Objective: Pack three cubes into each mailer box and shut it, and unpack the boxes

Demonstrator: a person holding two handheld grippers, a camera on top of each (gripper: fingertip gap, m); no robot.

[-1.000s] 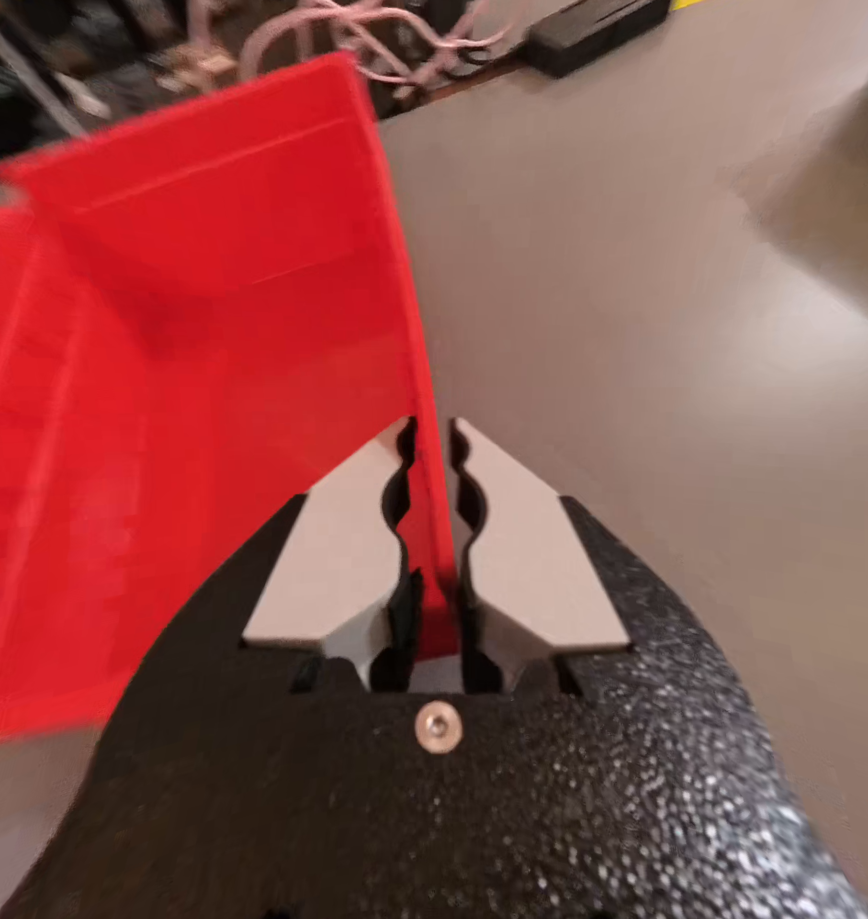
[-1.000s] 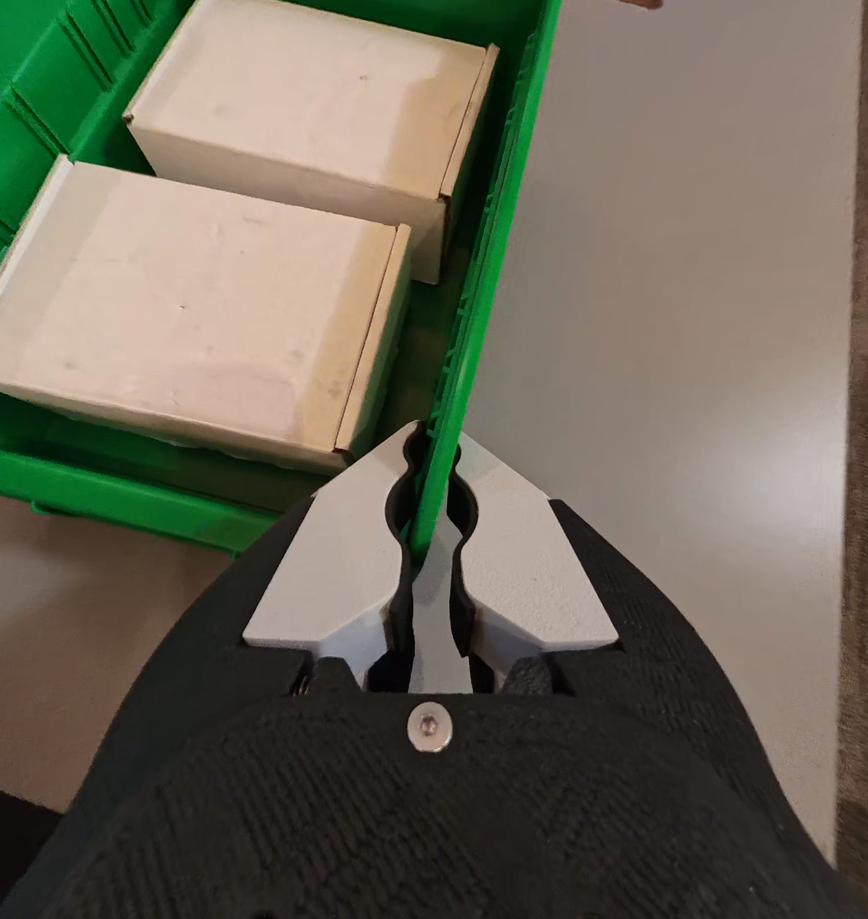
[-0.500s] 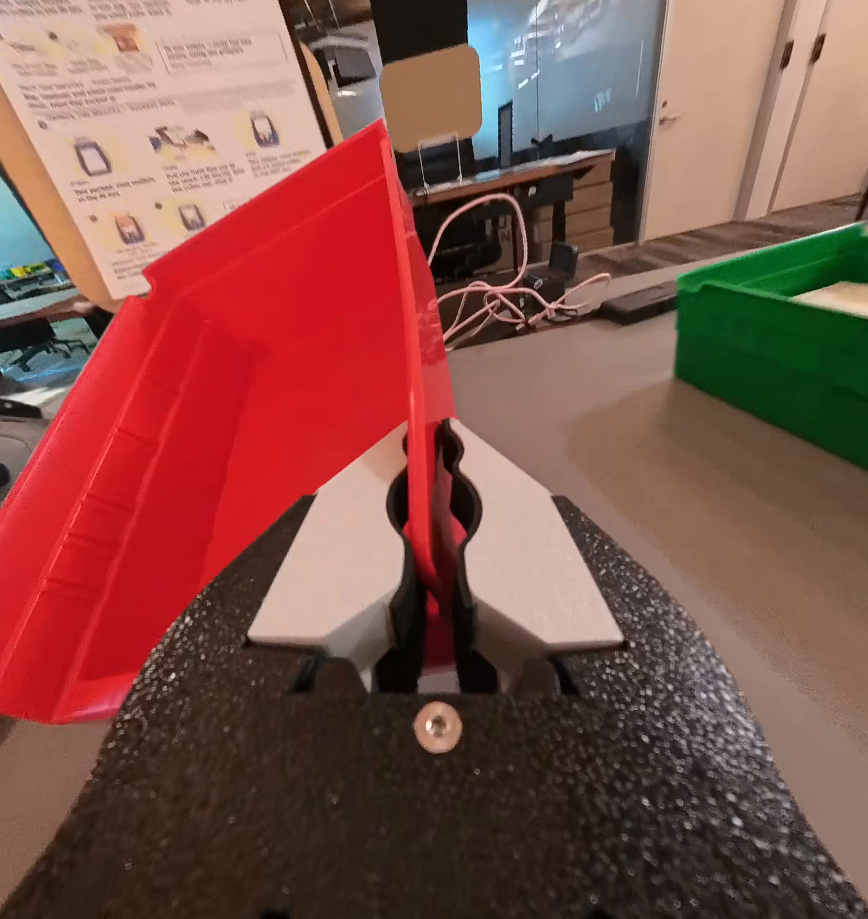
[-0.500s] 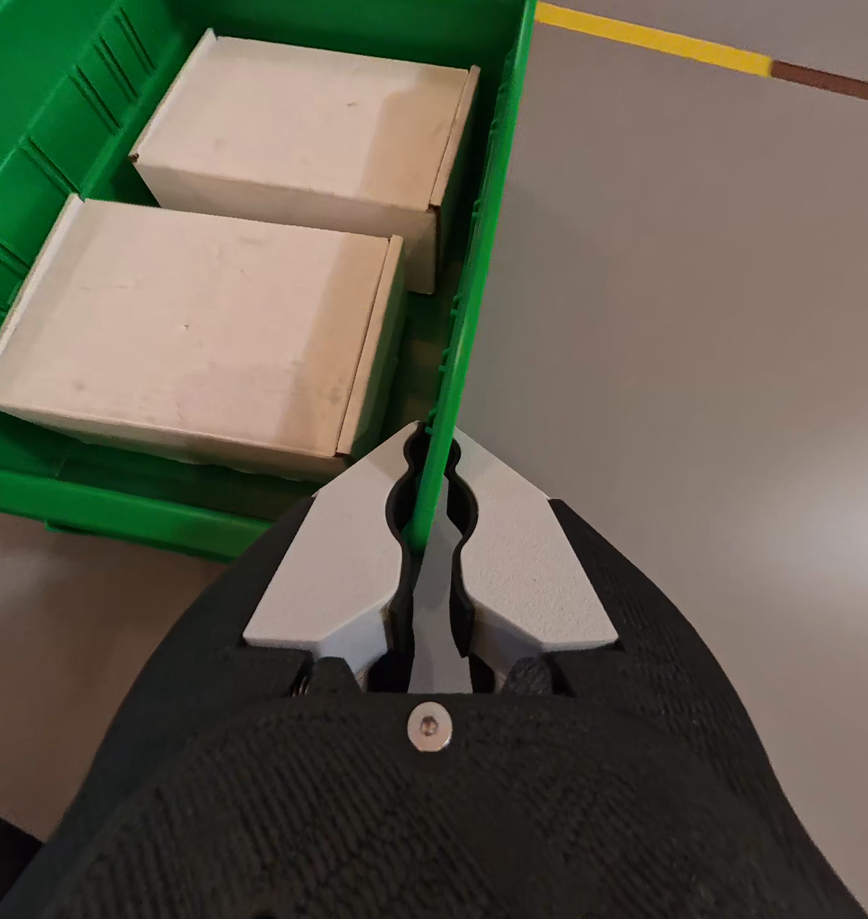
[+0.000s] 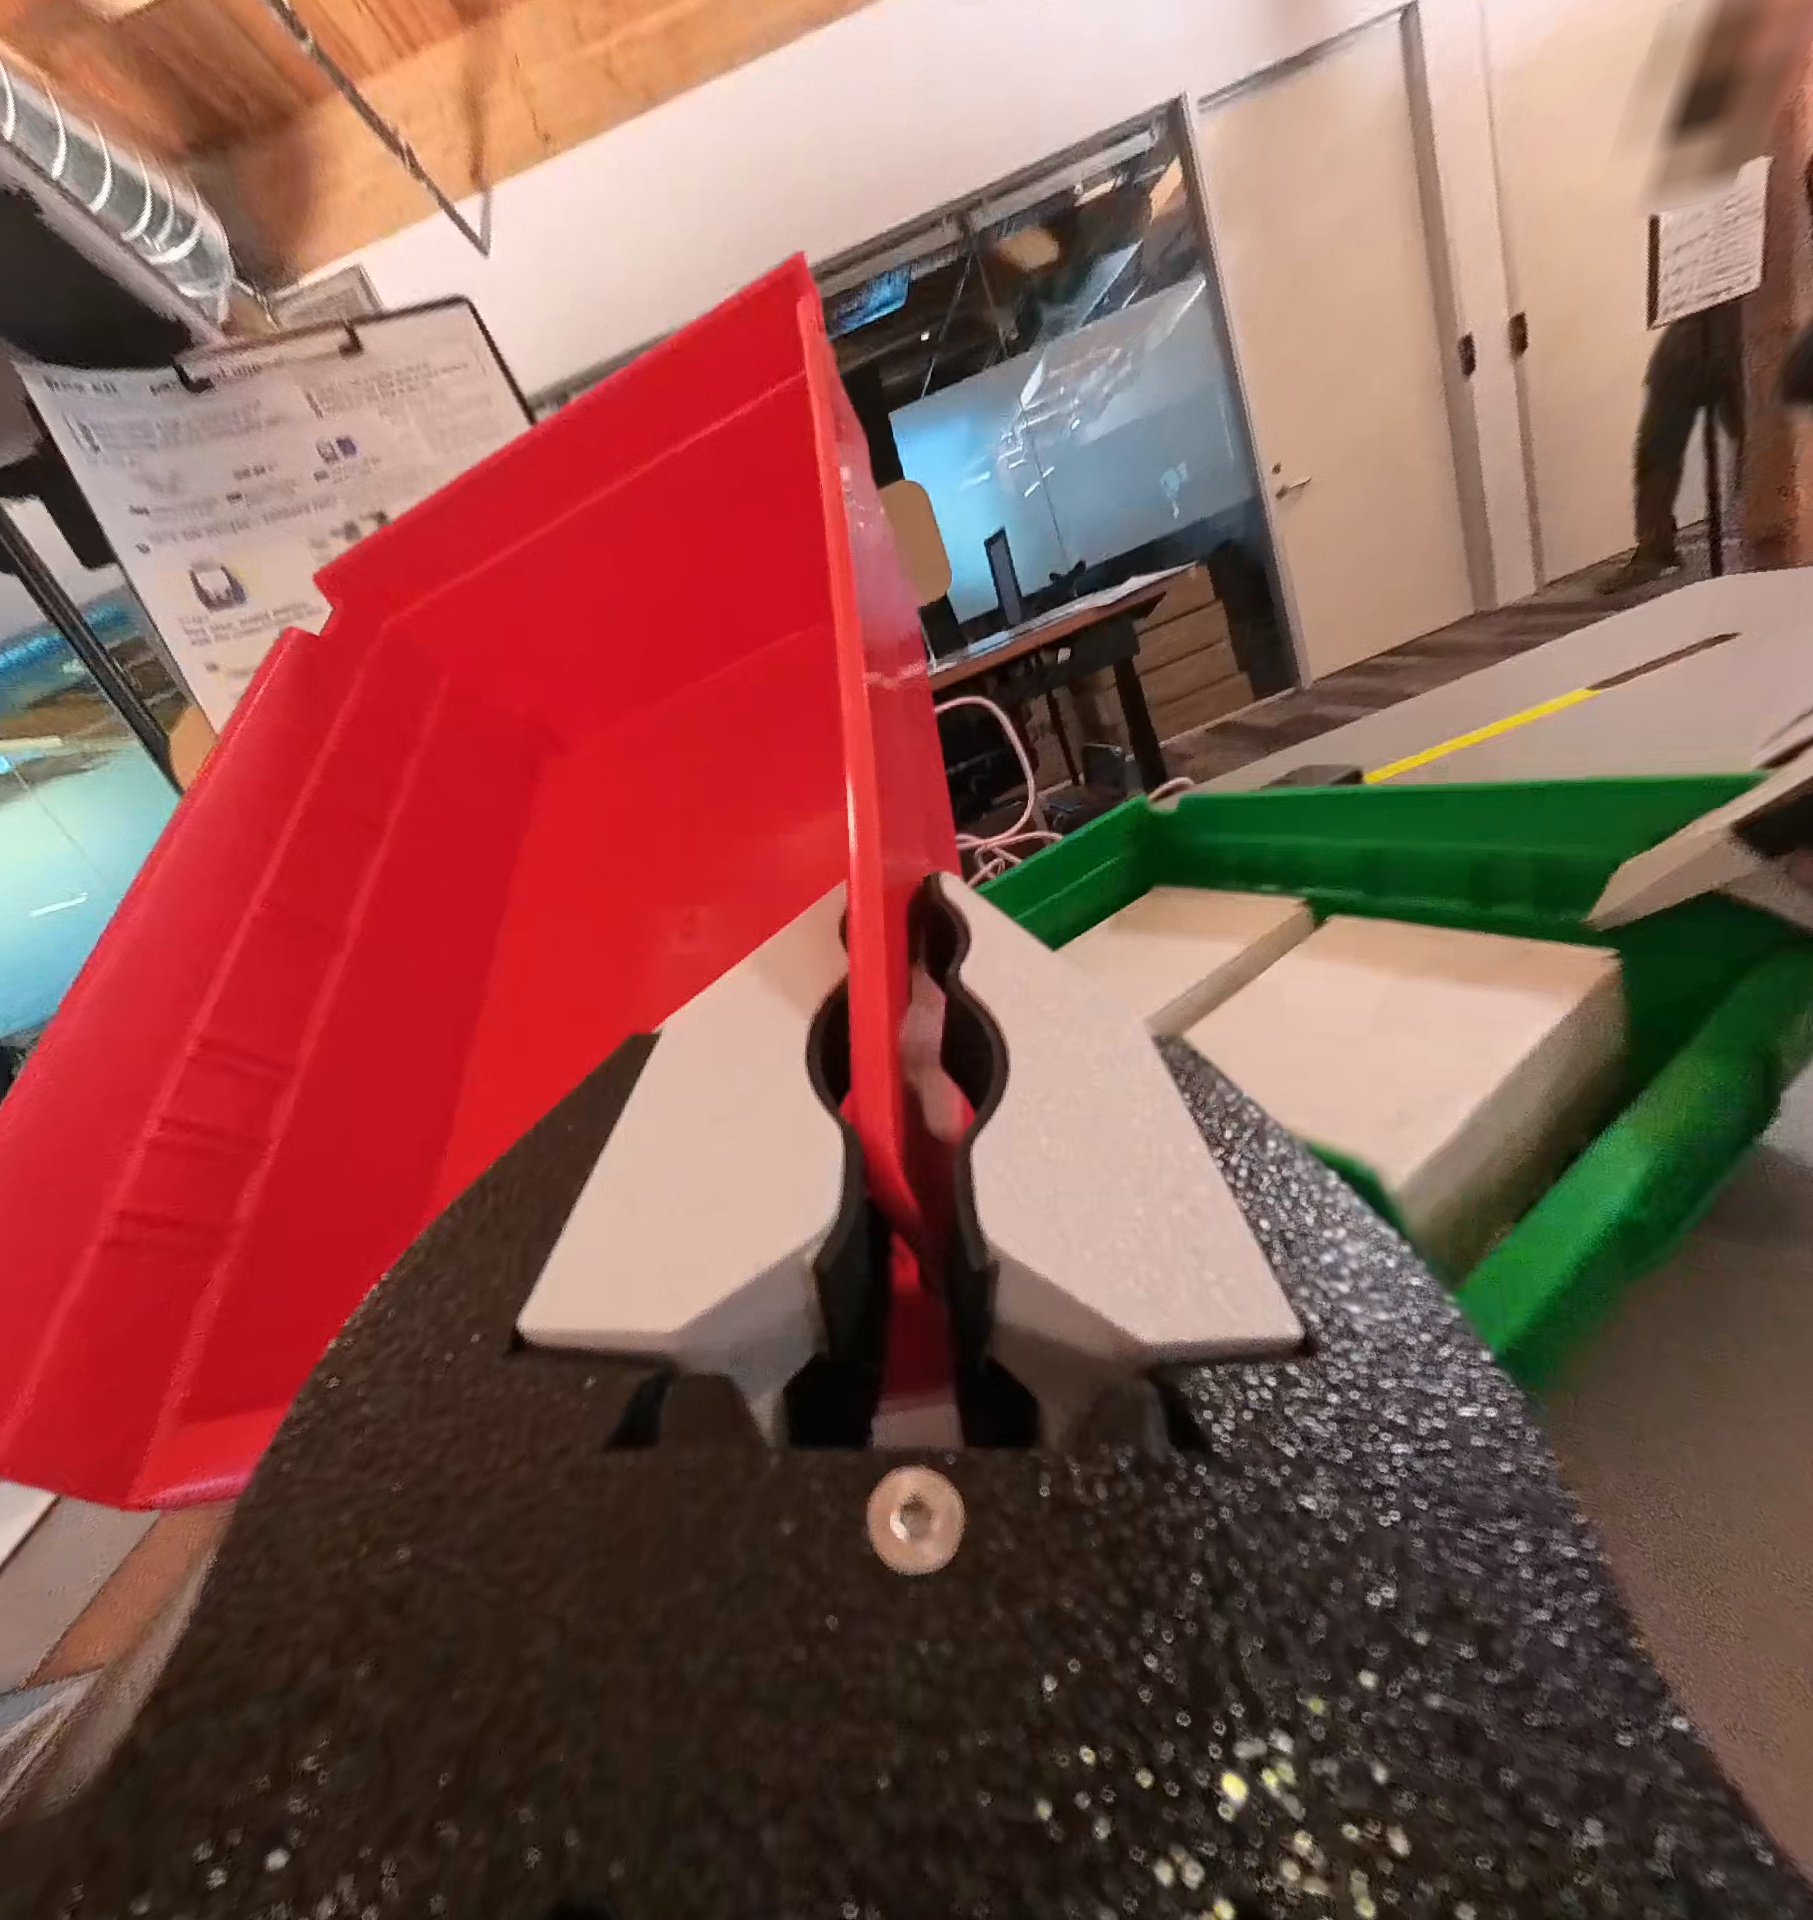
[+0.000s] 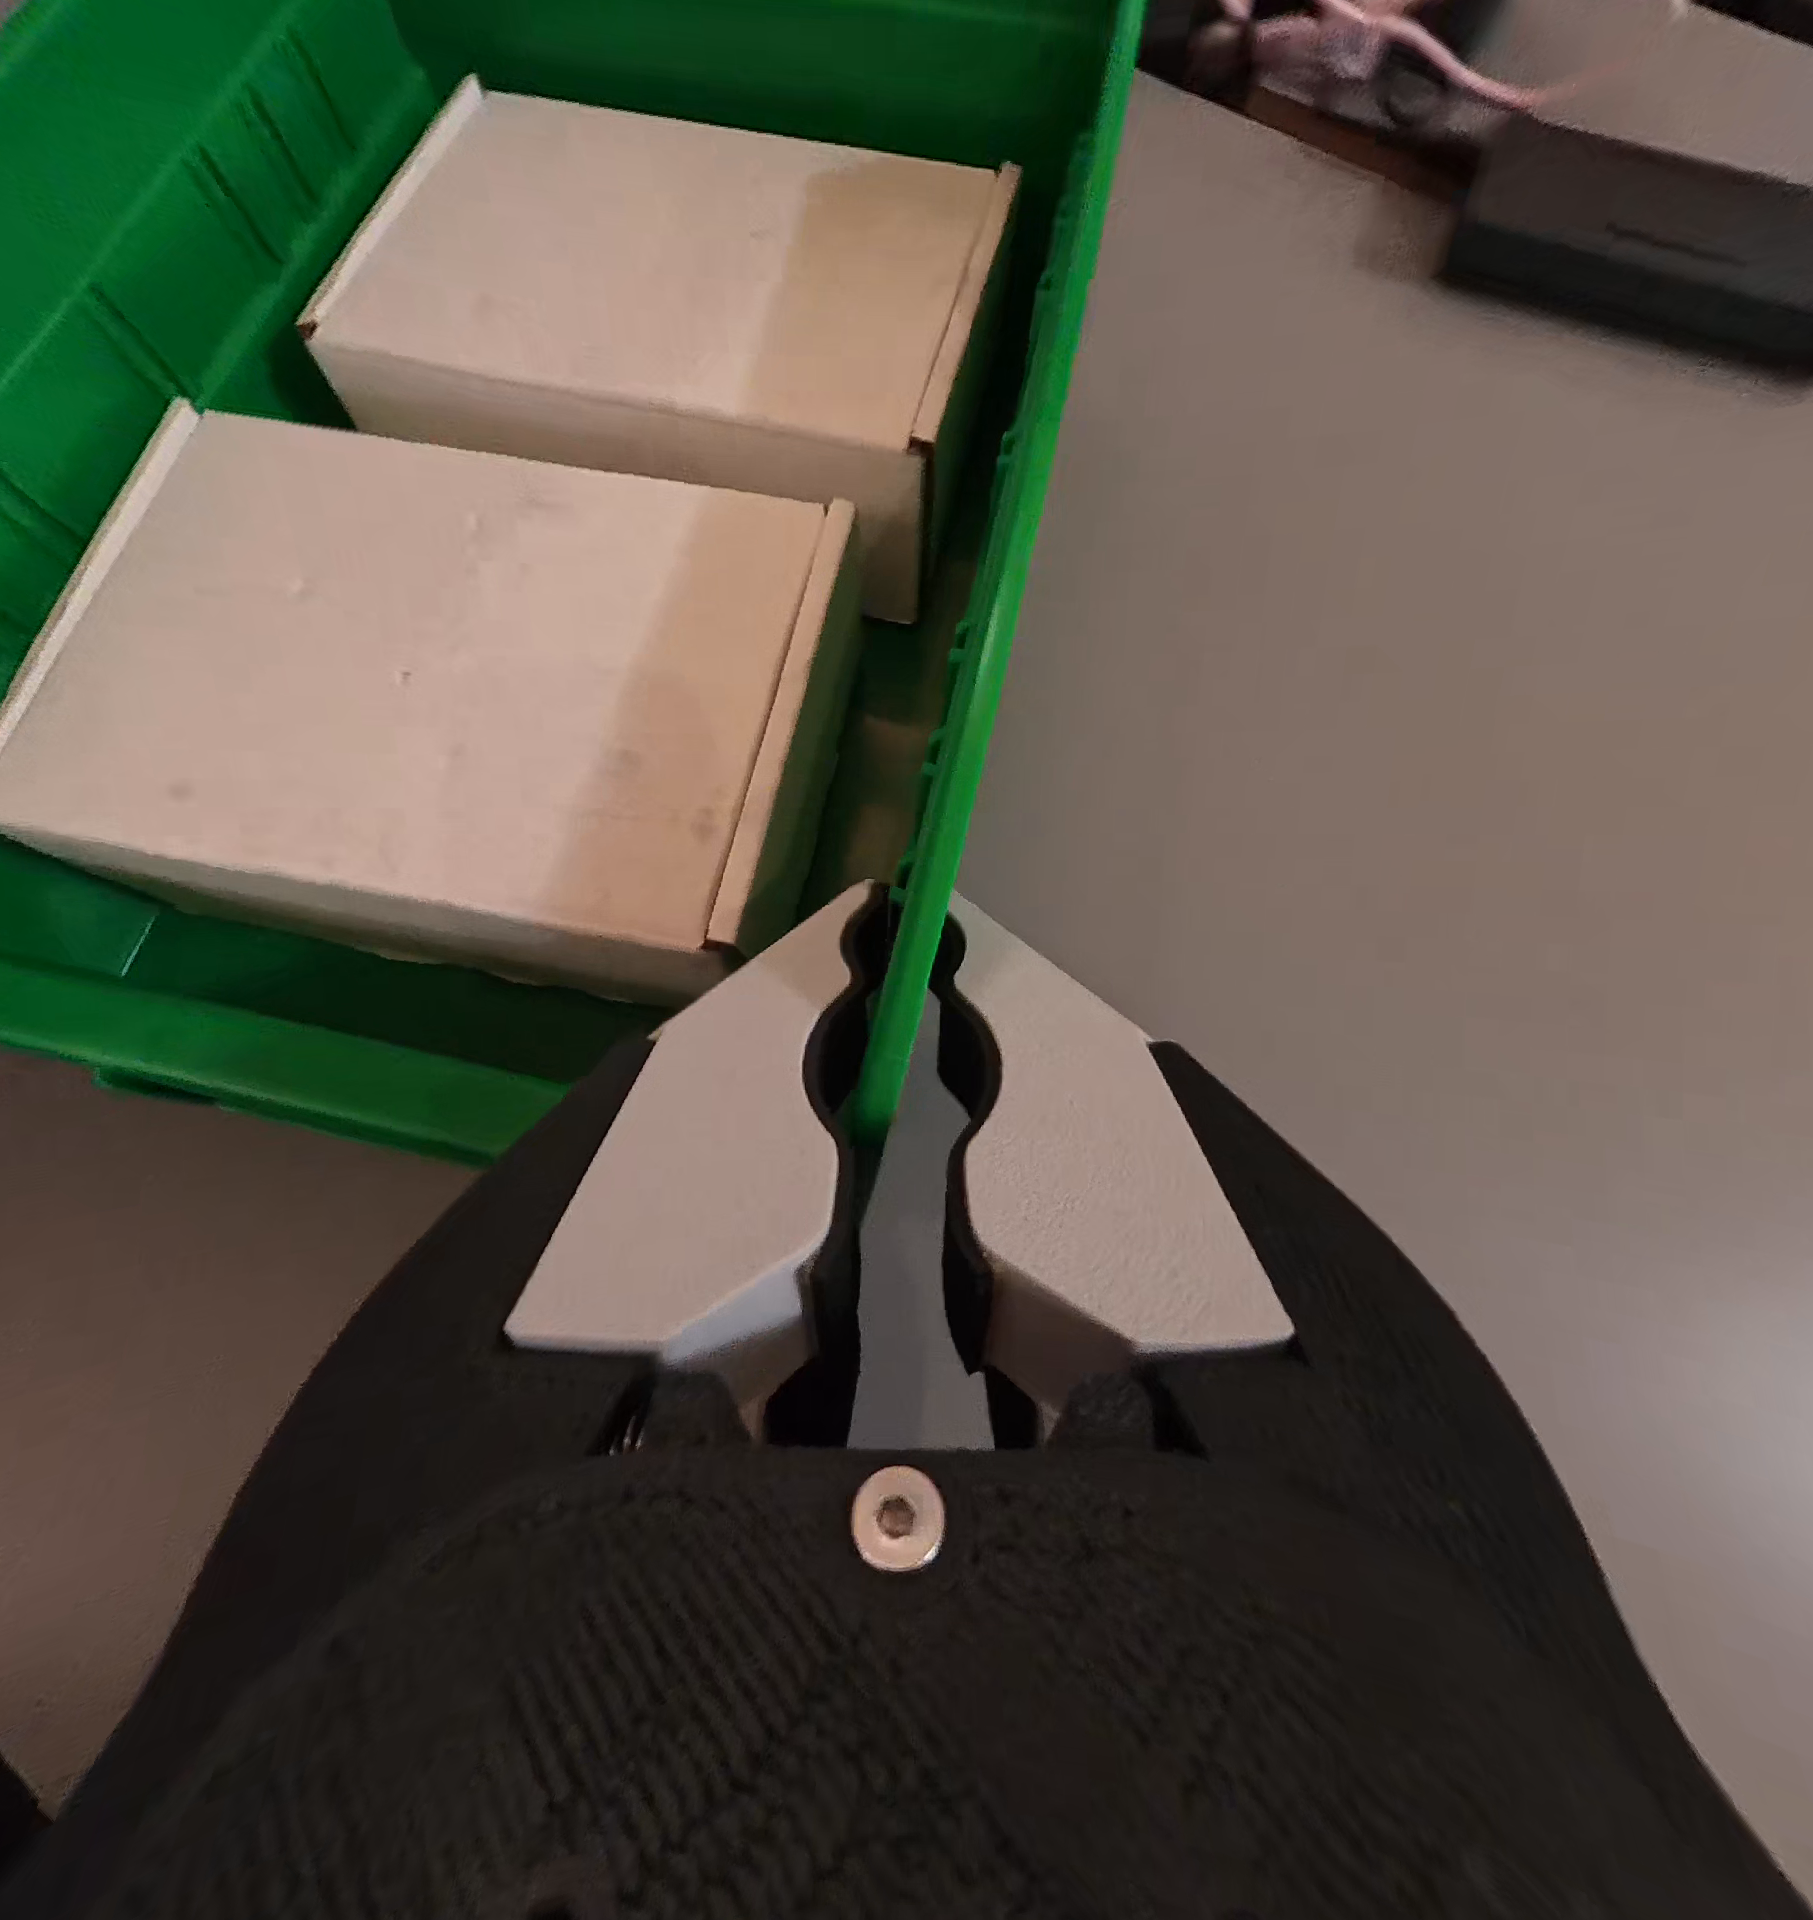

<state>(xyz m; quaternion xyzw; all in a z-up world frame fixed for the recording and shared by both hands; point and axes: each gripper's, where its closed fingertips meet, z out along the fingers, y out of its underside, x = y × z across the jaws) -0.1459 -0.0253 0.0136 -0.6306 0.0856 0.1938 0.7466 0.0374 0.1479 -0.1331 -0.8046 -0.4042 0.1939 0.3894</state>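
Left tool (image 5: 897,914): clenched on the side wall of a red bin (image 5: 528,883); both pads pressed against the thin wall, which runs up between the fingers (image 5: 736,1122); bin lifted clear of the bench (image 5: 1733,1455) and tipped steeply, open face turned toward the left of the view; inside of the bin bare as far as visible.

Right tool (image 6: 907,914): clenched on the right-hand wall of a green bin (image 6: 154,208); wall edge running between the fingers (image 6: 1078,1132), pads closed against it; whether the bin rests on the bench (image 6: 1453,831) or hangs just above it, cannot tell.

Task items: two mailer boxes inside the green bin, both shut, lids flat; nearer mailer box (image 6: 414,675) close to the bin's front wall; farther mailer box (image 6: 653,281) just behind it, the two touching or nearly so; narrow strip of bin floor showing between the boxes and the gripped wall.

From the left wrist view: green bin to the right of the red one, both boxes visible in it, right tool at its far right edge.

Surroundings: black flat device (image 6: 1650,270) on the bench beyond the green bin; pale cables (image 6: 1401,52) behind it; yellow tape line (image 5: 1484,732) on the bench; poster board (image 5: 278,468) behind the red bin; a person (image 5: 1691,447) standing far back by the doors.
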